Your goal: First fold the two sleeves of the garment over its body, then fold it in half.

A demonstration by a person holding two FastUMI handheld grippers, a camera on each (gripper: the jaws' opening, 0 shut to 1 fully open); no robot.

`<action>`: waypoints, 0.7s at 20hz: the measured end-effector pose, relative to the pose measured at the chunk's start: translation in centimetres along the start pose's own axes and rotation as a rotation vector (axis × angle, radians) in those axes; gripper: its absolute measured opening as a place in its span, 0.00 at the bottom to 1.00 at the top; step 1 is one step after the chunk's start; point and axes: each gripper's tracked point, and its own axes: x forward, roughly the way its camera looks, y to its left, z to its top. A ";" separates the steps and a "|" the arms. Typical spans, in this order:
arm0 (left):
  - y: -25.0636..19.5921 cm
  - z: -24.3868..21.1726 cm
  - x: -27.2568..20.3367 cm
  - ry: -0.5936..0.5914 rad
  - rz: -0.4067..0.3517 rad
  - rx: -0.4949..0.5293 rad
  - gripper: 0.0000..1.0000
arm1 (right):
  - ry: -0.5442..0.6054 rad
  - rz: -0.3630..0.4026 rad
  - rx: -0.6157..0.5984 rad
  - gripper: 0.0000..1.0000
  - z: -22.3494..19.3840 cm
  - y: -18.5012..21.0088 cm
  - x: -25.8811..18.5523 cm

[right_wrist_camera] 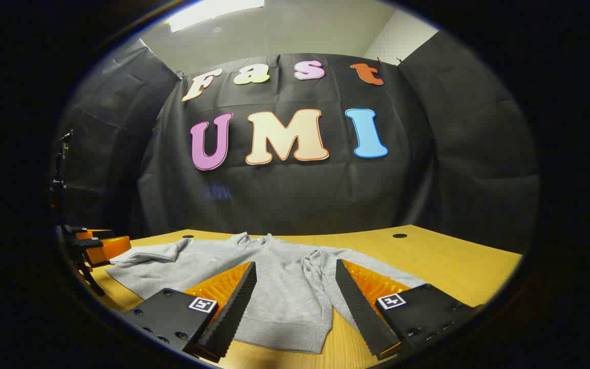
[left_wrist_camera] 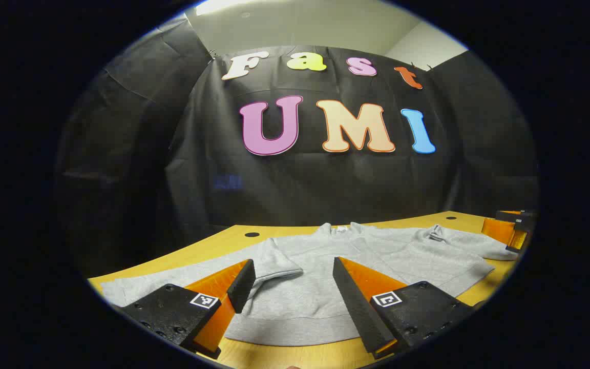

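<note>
A grey sweatshirt [left_wrist_camera: 377,256] lies flat on the wooden table [left_wrist_camera: 223,238], collar away from me and hem near me. In the left gripper view one sleeve cuff [left_wrist_camera: 277,262] rests near the body's edge, and the other sleeve [left_wrist_camera: 471,243] is bunched at the right. My left gripper [left_wrist_camera: 292,277] is open above the hem, nothing between its fingers. In the right gripper view the sweatshirt [right_wrist_camera: 279,287] has a sleeve [right_wrist_camera: 320,266] lying along its body. My right gripper [right_wrist_camera: 296,277] is open above it, holding nothing. The right gripper [left_wrist_camera: 511,230] and the left gripper [right_wrist_camera: 92,243] also appear at the garment's sides.
The table has round cable holes [left_wrist_camera: 251,234] [right_wrist_camera: 400,236] near its far edge. Bare wood [right_wrist_camera: 454,261] stretches to the right of the garment. A dark stand [right_wrist_camera: 59,169] rises at the left. The black cloth wall closes the back.
</note>
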 end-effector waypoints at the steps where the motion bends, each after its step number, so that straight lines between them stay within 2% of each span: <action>1: 0.2 -0.2 0.1 0.004 0.007 0.001 0.93 | -0.002 -0.002 -0.005 0.97 0.1 0.0 0.1; 14: 0.3 -0.4 0.0 0.006 0.034 0.001 0.93 | -0.001 -0.003 -0.012 0.98 -0.1 0.0 0.1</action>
